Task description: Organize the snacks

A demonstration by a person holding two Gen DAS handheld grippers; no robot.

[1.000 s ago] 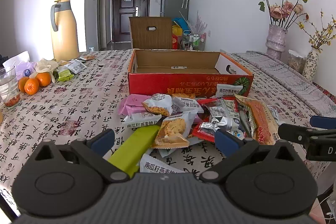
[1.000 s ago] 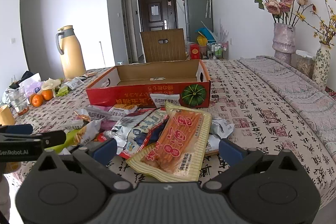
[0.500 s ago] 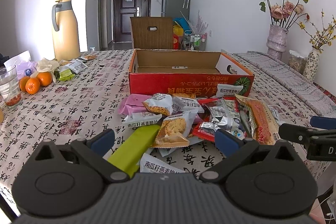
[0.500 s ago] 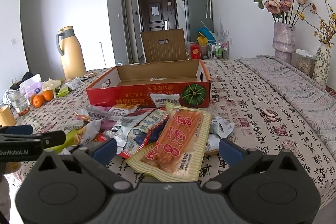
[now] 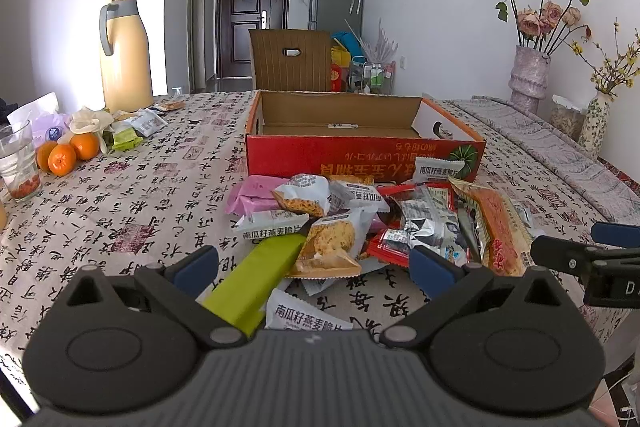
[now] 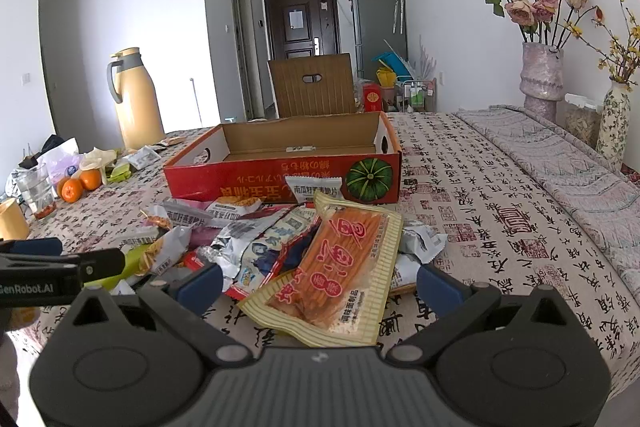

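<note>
Snack packets [image 5: 360, 223], heaped just before red cardboard box [image 5: 360, 157]. Left gripper [image 5: 314, 265] and right gripper [image 6: 320, 285]: near heap, jaws wide apart, empty.

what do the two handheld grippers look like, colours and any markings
Both the left gripper and right gripper have black angular linkages, round pivot discs, a ribbed dark grey body and blue pads on the jaws. White "GenRobot.AI" lettering marks the left one's side.

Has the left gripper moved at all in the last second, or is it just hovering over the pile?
No. The left gripper sits open over the green bar, and the red box holds the same place in its view.
</note>
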